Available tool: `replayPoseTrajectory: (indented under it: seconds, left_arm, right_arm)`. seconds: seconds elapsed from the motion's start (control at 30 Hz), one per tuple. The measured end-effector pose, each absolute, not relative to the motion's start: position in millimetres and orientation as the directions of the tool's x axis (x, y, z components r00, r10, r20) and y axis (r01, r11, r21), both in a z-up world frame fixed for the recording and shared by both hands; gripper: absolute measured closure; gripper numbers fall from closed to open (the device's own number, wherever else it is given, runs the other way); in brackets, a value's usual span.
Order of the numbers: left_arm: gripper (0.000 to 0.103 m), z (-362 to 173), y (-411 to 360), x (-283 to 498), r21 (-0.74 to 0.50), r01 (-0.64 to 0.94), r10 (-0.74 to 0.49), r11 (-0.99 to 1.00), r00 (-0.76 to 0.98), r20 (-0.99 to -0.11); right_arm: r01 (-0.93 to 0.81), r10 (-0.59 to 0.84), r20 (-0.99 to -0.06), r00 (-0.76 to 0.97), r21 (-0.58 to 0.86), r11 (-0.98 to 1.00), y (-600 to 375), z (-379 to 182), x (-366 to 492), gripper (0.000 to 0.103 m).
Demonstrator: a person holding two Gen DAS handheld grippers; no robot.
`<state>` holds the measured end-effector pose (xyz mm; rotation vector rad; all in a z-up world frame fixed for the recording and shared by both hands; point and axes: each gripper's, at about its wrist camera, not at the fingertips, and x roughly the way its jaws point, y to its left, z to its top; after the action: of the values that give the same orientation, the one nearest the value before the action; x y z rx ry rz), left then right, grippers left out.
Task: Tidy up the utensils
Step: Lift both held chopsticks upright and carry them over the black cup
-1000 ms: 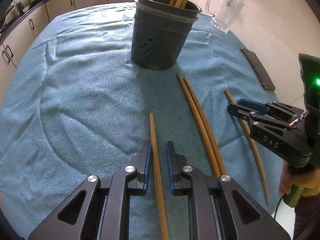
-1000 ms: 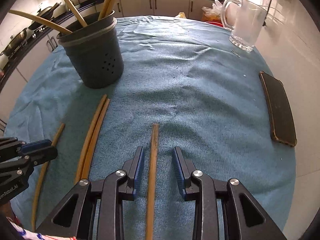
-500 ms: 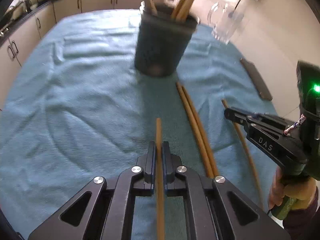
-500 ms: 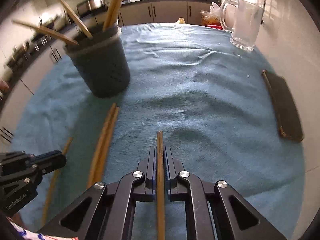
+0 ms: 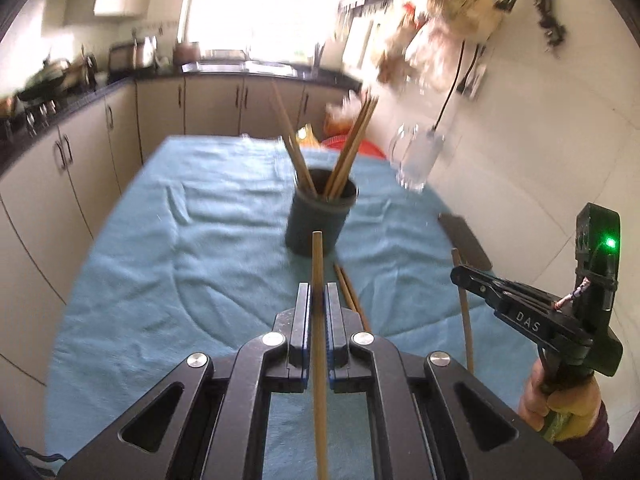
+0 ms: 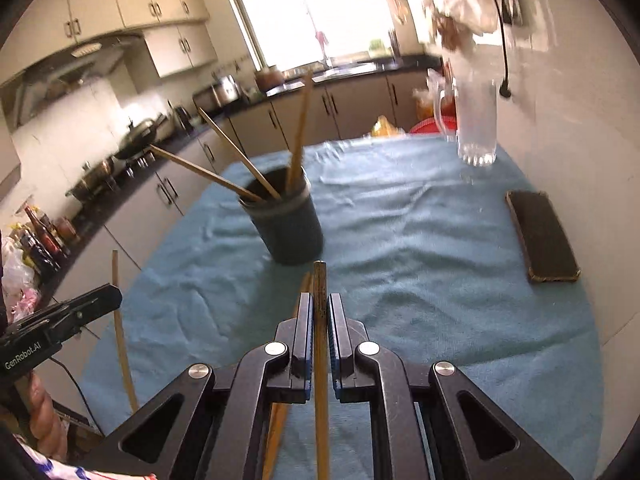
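Nearest each lens, the black left gripper [image 5: 318, 300], lettered "GenRobot.AI", and the black right gripper [image 6: 320, 312], lettered "DAS", each clench a slim wooden chopstick [image 5: 318, 280] [image 6: 320, 292] lengthwise between blue pads. A second ago both sticks lay on the blue towel [image 5: 160, 264]; now they ride above it. Beyond stands the dark cylindrical holder [image 5: 320, 216].

1. Left tongs [image 5: 318, 300]: black angular arms, blue pads, silver round screws.
2. Right tongs [image 5: 460, 274] at 3 o'clock: black, white "DAS" lettering, green light, braided wire.
3. Right hand [image 5: 536, 398] grips a yellow-green handle; dark purple sleeve.
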<state>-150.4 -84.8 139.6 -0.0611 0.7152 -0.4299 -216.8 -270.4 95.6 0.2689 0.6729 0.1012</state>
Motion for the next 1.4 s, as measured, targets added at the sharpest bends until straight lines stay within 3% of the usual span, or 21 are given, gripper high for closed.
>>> replayPoseTrajectory:
  seconds: [0.53, 1.4]
  left_arm:
    - [0.098, 181, -62, -214, -0.187, 0.369, -0.412, 0.911, 0.775, -0.48]
    - [0.098, 249, -70, -187, -0.165, 0.431, -0.458, 0.887, 0.783, -0.421]
  right_arm:
    - [-0.026, 0.119, -0.452, 0.884, 0.206, 0.978, -244, 147, -277, 0.096]
    - [-0.07, 0.157, -0.349, 0.924, 0.25, 0.966, -265, 214, -249, 0.096]
